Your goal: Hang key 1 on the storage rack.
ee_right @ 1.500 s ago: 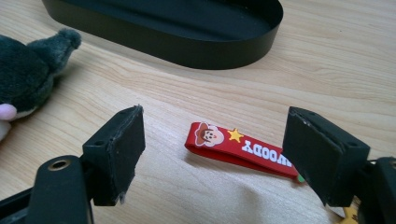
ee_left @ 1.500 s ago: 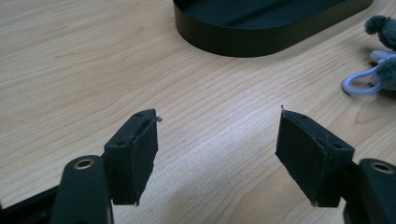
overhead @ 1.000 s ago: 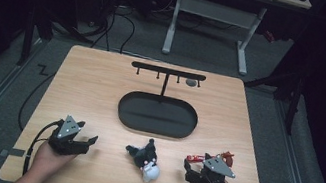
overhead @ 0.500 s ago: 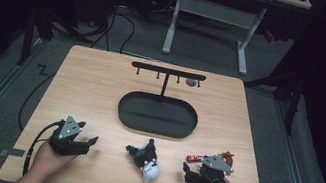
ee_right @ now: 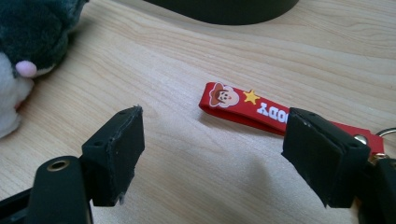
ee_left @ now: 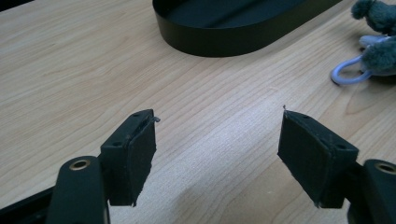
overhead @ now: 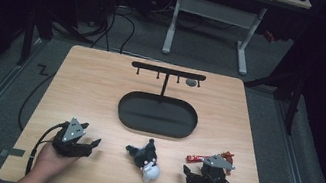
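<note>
We take the black oval tray (overhead: 157, 116) at mid-table as our landmark on the wooden table (overhead: 97, 80); its basin holds nothing, and behind it the black hanging rack (overhead: 168, 71) rises on a post, its pegs bare except for what may be a small grey item near the right end, too small for us to identify. In front of the tray, toward the person, lies the plush keychain toy (overhead: 146, 159), dark grey with a white face, its pale loop (ee_left: 348, 74) resting flat on the wood. To the front right of the tray lies the red strap keychain (ee_right: 261, 112), printed with a cartoon face and a star, flat on the table. The left gripper (overhead: 85, 145), front left of the tray, is released, jaws wide apart over bare wood. The right gripper (overhead: 192, 175) is likewise released, its jaws spread just beside the red strap, grasping nothing. We judge the work barely begun: both keychains remain ungrasped, and neither hangs on the rack nor lies in the tray
</note>
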Demonstrator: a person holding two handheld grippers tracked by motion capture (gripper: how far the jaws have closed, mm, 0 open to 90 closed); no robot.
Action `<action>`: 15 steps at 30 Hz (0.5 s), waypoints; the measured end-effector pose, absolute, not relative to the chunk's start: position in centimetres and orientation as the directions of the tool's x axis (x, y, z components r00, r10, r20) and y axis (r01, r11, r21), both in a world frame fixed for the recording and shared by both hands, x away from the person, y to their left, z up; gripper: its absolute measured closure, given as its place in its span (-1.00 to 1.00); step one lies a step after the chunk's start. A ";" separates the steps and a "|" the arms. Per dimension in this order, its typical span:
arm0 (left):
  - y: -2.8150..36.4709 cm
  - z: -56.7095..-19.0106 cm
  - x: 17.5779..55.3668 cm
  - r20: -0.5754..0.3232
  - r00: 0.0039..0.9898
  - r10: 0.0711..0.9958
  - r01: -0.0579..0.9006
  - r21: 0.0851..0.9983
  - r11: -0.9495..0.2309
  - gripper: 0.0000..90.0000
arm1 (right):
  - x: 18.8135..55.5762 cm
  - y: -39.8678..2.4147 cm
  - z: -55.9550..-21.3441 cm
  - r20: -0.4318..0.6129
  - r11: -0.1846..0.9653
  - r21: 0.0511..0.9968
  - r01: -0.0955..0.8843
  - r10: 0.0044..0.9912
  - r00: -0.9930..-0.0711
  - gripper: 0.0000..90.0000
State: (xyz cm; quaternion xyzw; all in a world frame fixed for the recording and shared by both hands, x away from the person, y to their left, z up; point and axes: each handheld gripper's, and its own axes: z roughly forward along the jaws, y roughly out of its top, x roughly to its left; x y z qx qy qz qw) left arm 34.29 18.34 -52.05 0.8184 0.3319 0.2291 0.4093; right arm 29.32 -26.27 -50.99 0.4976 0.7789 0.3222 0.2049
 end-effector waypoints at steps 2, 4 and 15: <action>18.2 -52.1 34.3 0.108 0.685 0.721 0.349 0.819 -0.454 -0.38 | 29.5 -26.4 -50.7 -0.002 0.296 0.699 0.651 0.911 -0.412 -0.50; 18.2 -52.2 34.4 0.106 0.693 0.713 0.345 0.820 -0.457 -0.38 | 29.7 -26.5 -50.4 0.011 0.280 0.697 0.660 0.917 -0.399 -0.50; 18.5 -51.6 34.1 0.093 0.699 0.709 0.330 0.838 -0.435 -0.39 | 30.3 -25.1 -48.9 -0.062 0.351 0.637 0.687 0.911 -0.408 -0.51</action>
